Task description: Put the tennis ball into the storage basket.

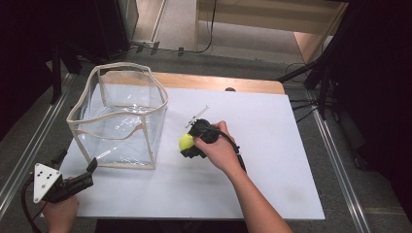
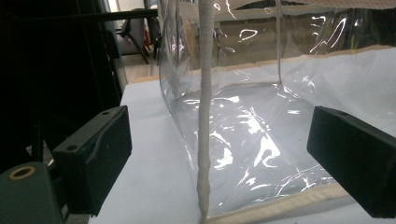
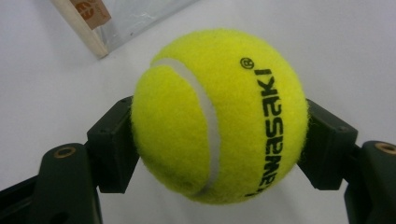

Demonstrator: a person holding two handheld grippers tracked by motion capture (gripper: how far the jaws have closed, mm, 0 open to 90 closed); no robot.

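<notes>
White table top (image 1: 272, 160) on grey floor (image 1: 184, 29) (dark surroundings, cables trailing).

Each black claw (image 1: 91, 167) has blocky jaws, brass-ringed screw holes and a trailing black cable.

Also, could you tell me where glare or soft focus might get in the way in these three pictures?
High view: room dark at the edges, white board bright, glare streaks on the clear bag. Left gripper view: strong white reflections on the bag's plastic, near jaws slightly soft. Right gripper view: the tennis ball is sharp and evenly lit, its lettering readable; the background corner is blurred.
</notes>
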